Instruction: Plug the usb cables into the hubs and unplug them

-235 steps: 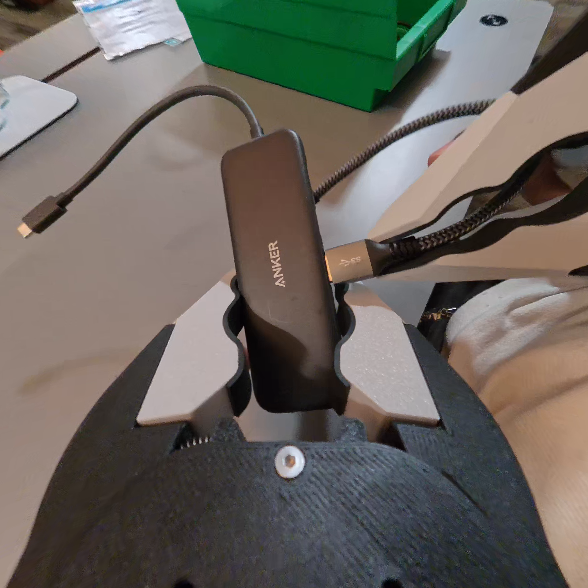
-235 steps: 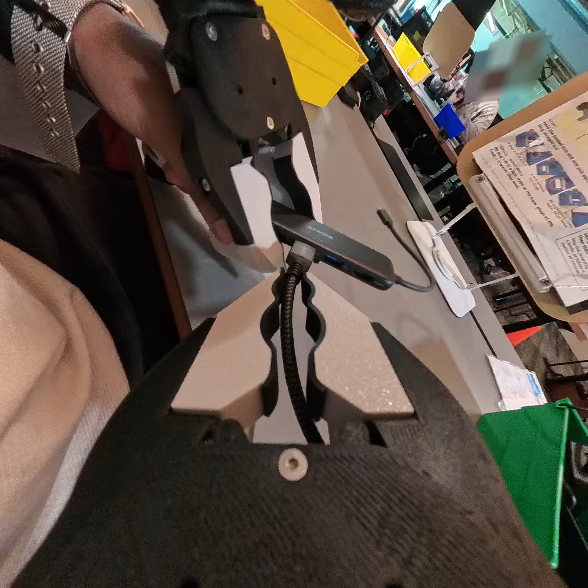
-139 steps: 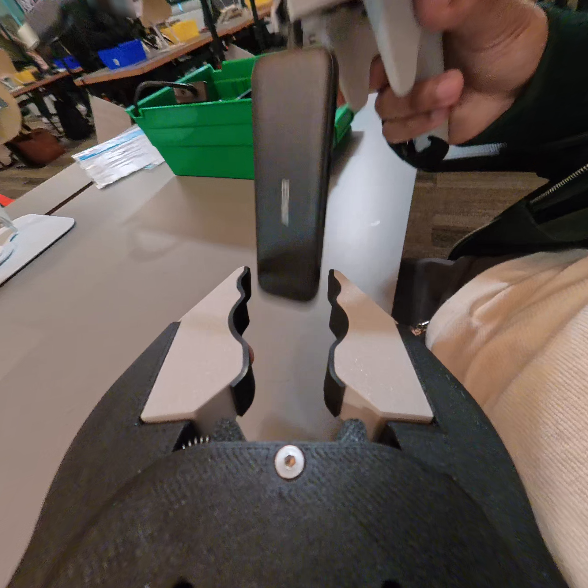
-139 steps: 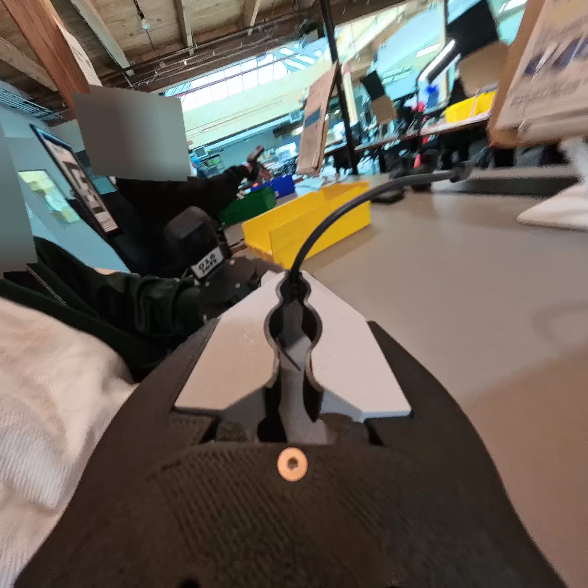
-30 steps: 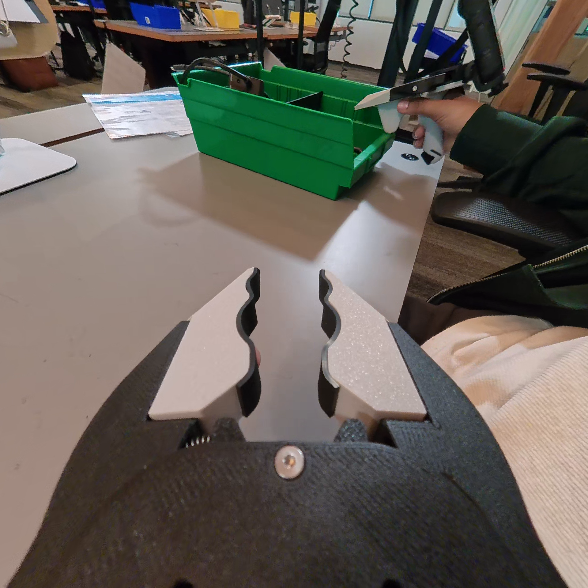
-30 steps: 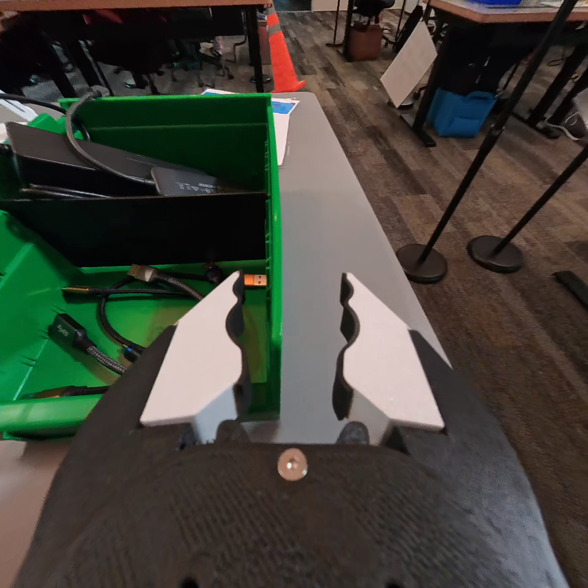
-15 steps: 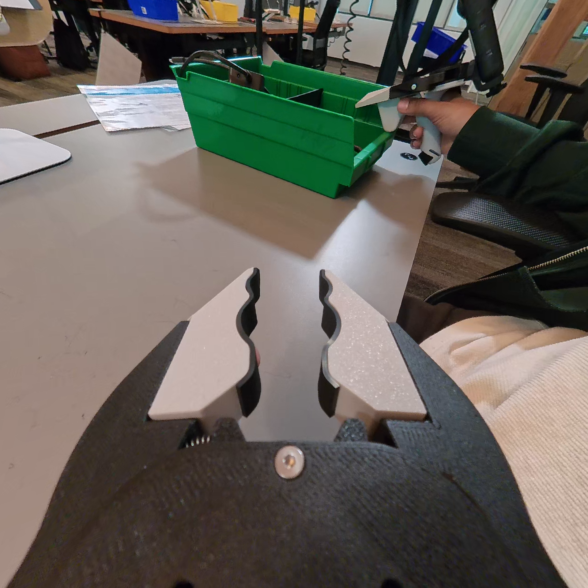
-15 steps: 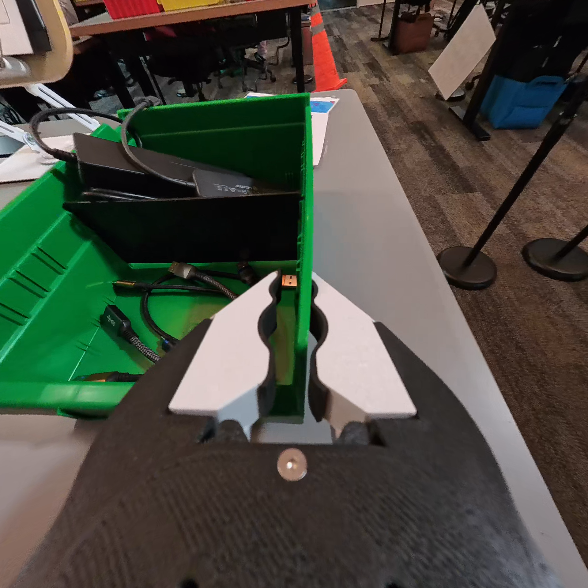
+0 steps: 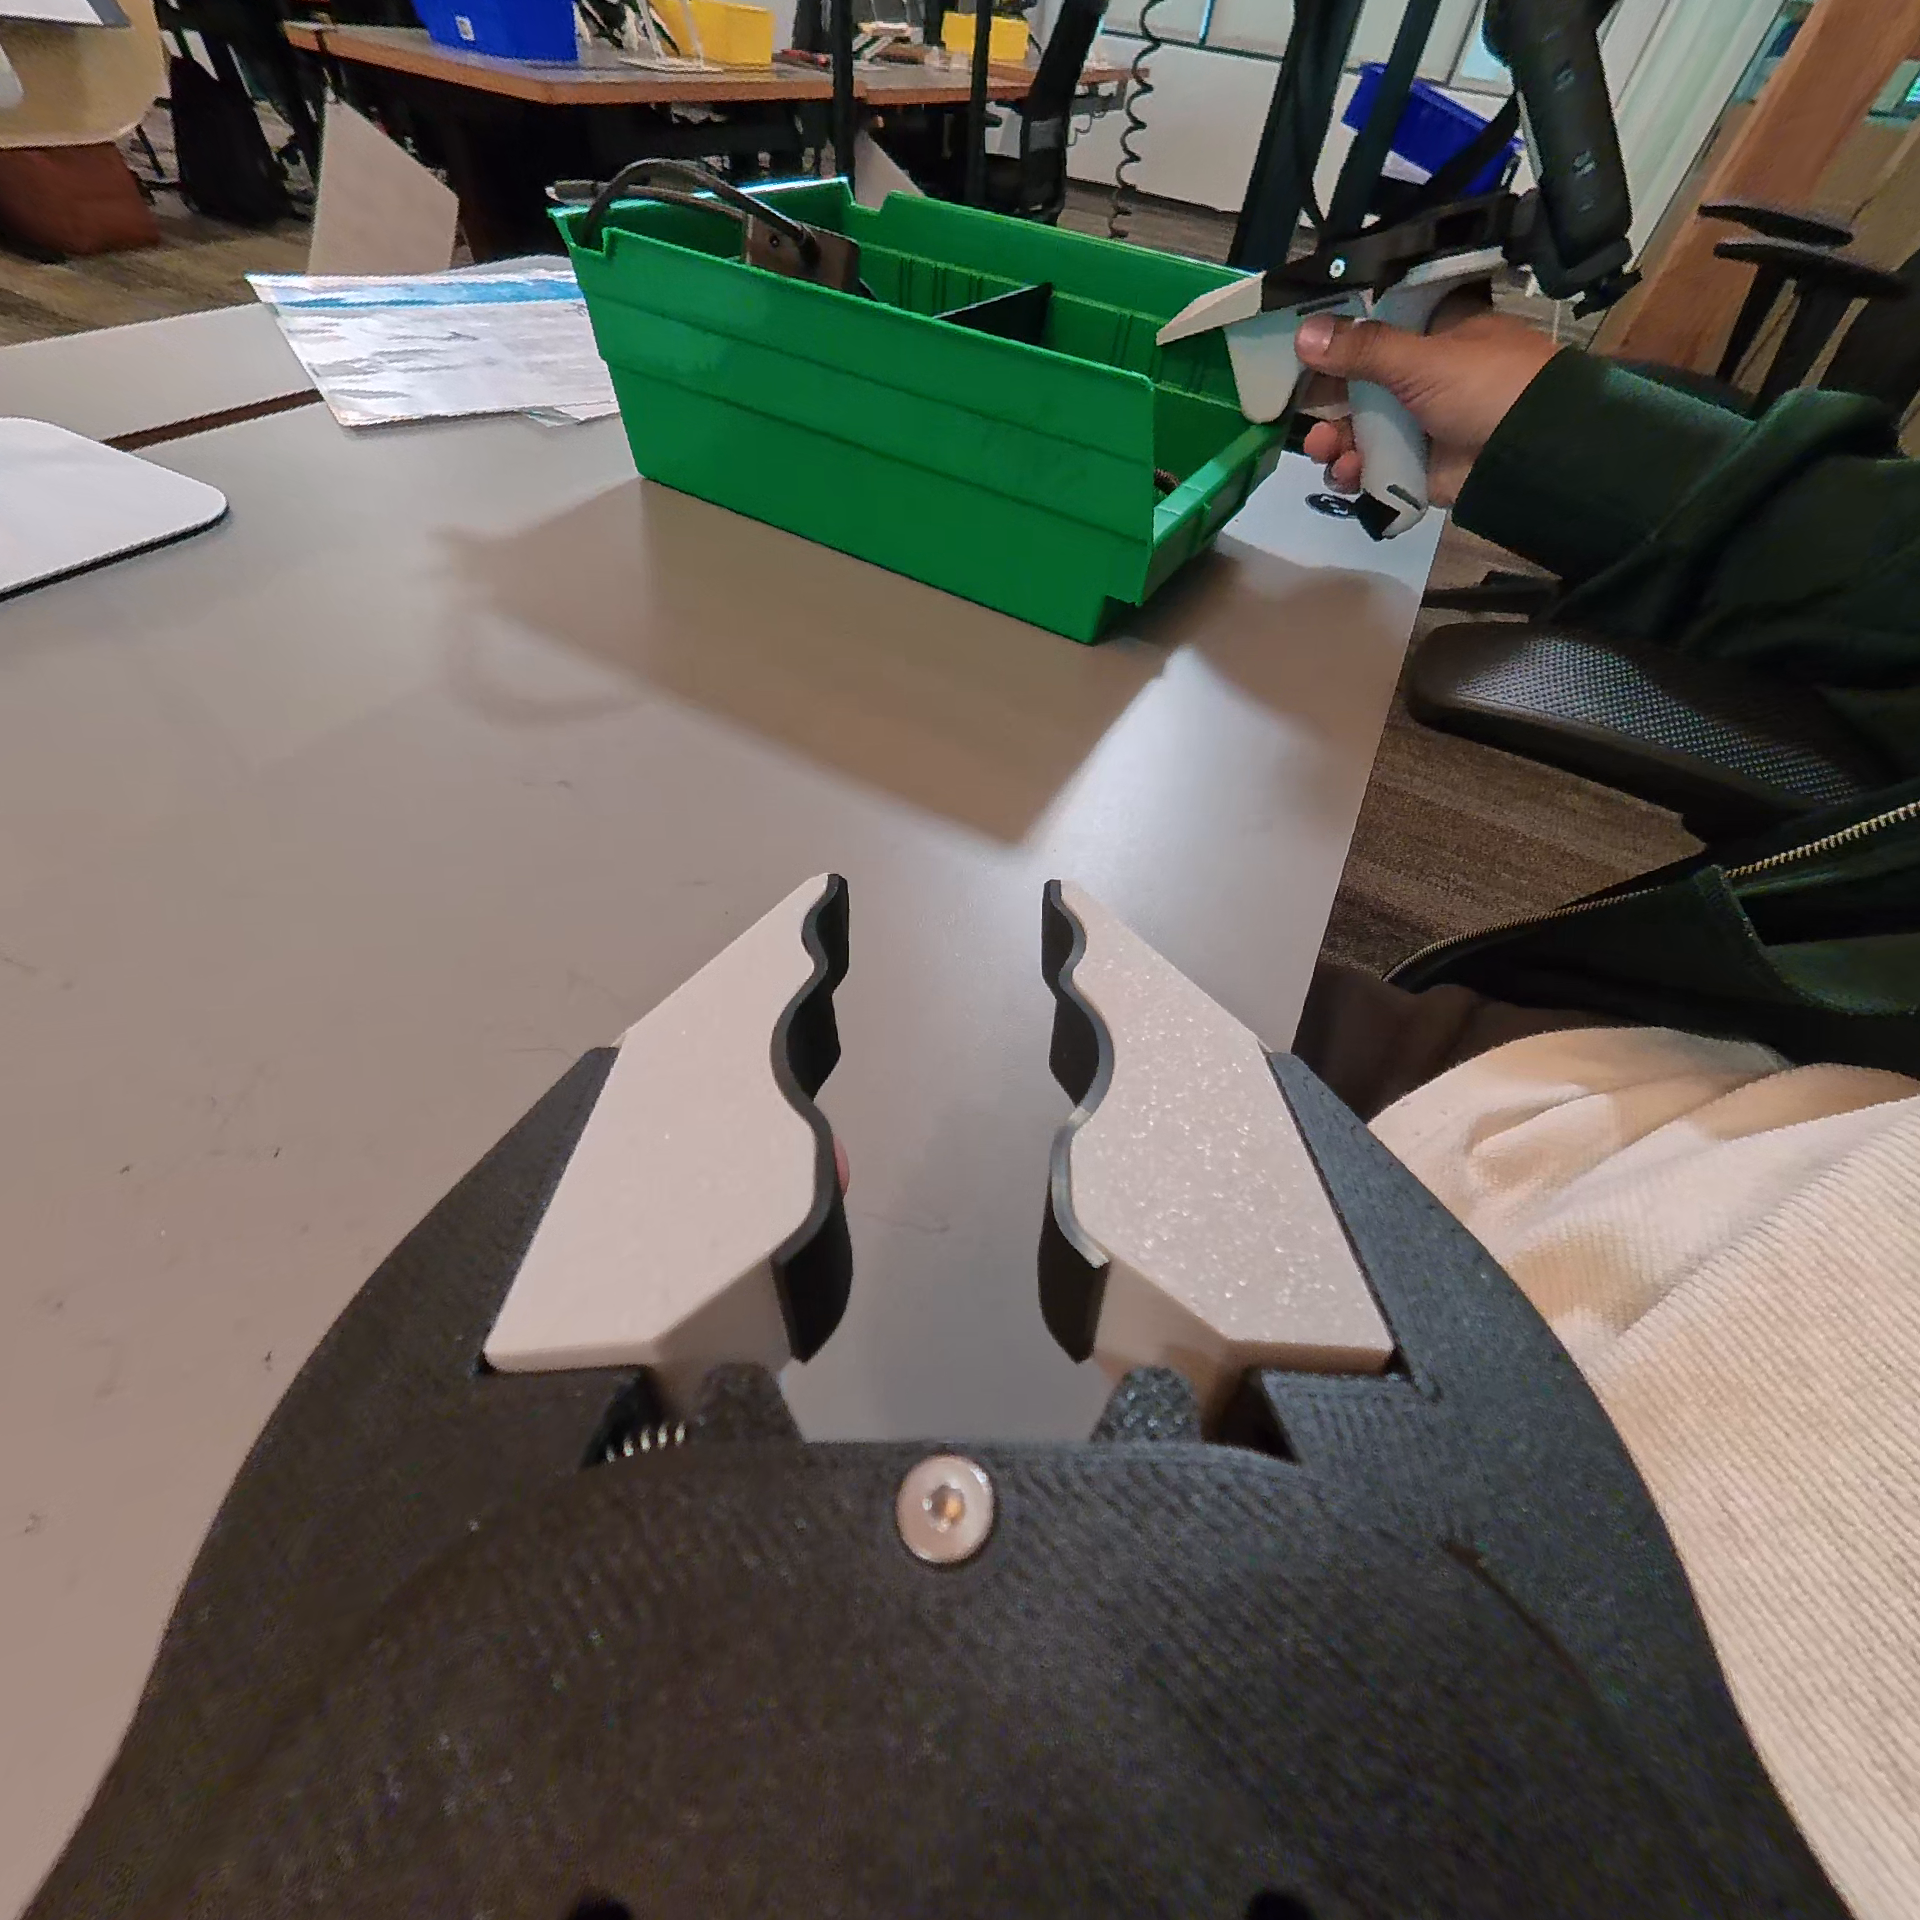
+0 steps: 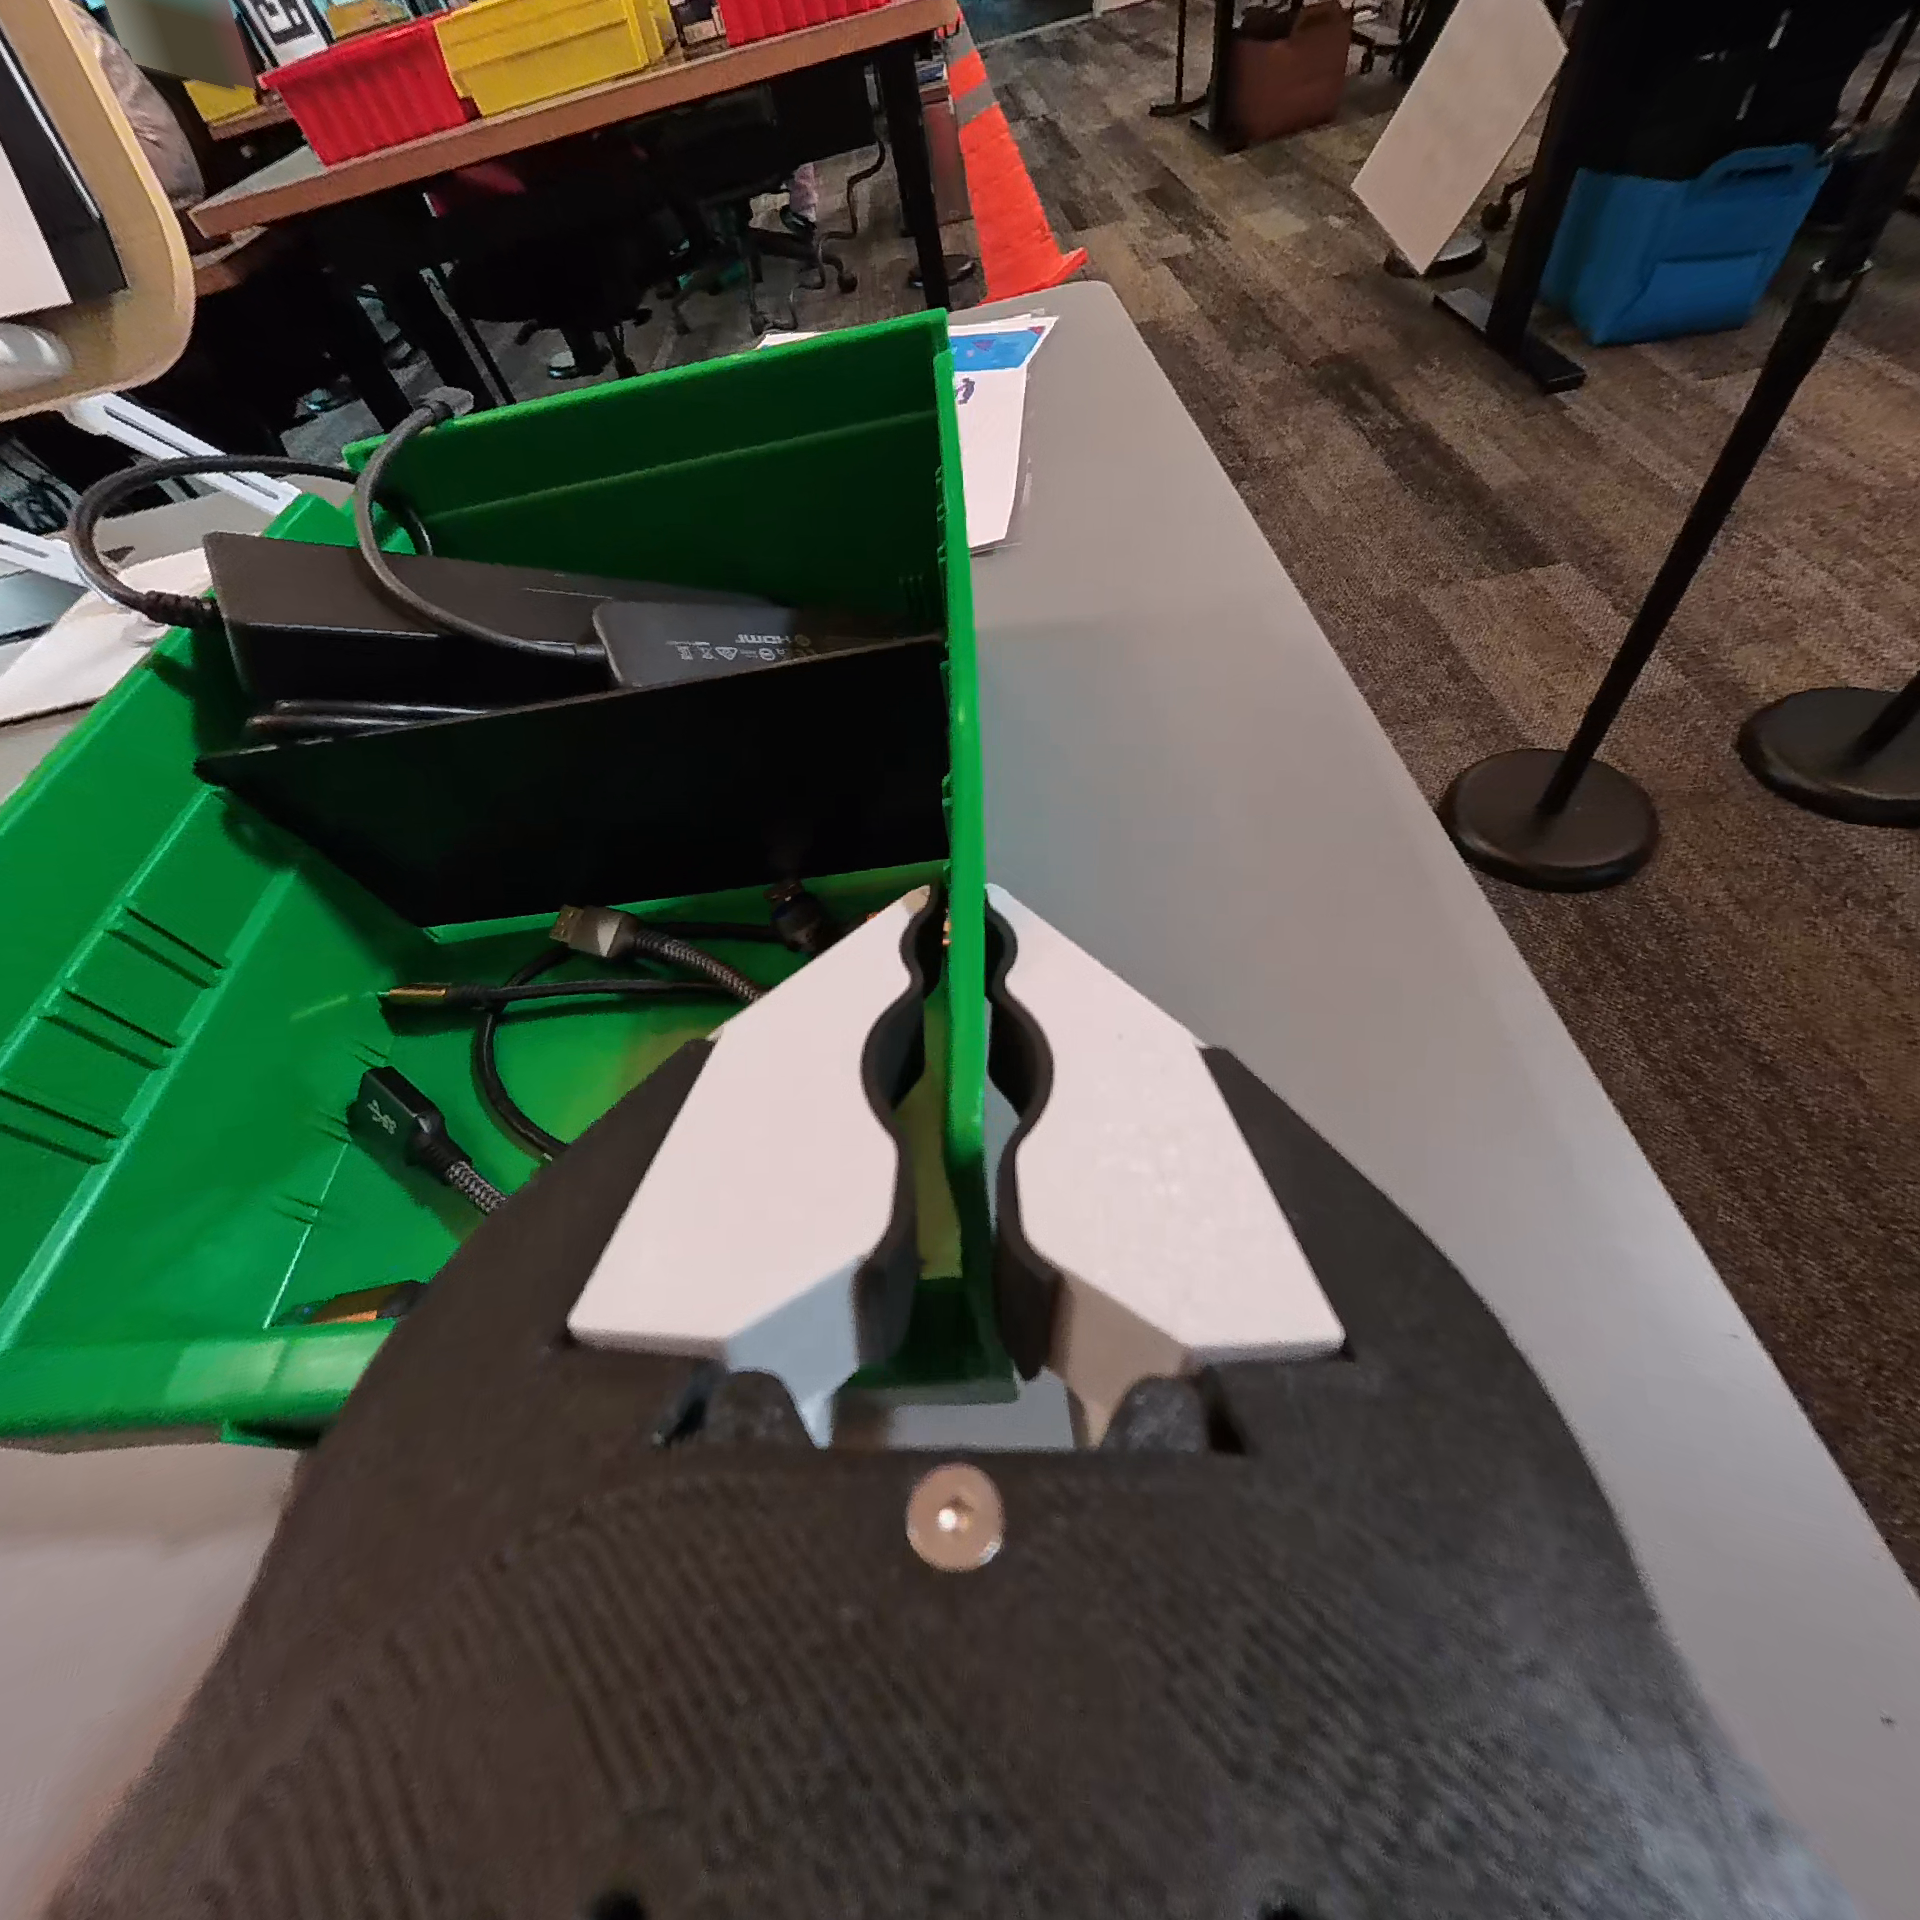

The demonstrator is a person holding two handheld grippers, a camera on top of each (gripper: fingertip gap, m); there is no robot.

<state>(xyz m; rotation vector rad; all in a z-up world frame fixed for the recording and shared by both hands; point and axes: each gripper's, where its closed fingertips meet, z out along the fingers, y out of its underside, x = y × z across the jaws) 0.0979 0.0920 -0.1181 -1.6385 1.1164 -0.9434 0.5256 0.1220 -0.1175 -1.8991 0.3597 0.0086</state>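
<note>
The green bin (image 9: 883,436) stands at the far right of the grey table (image 9: 416,779). Its back compartment holds two black hubs (image 10: 416,623) (image 10: 727,649) behind a black divider (image 10: 623,790). Several braided usb cables (image 10: 644,945) lie in the front compartment. My right gripper (image 10: 961,904) is shut on the bin's right side wall (image 10: 963,727); it also shows in the left wrist view (image 9: 1226,312) at the bin's corner. My left gripper (image 9: 943,894) is open and empty, low over the table near its front edge.
A paper sheet (image 9: 436,343) lies behind the bin and a white pad (image 9: 83,499) at the far left. A black chair (image 9: 1662,717) stands off the table's right edge. Stanchion bases (image 10: 1548,821) and an orange cone (image 10: 1003,177) stand on the carpet.
The hub and cable I held 7.8 s ago are gone from both grippers. In the last second my right gripper closed from wide open onto the bin's side wall. My left gripper stays open.
</note>
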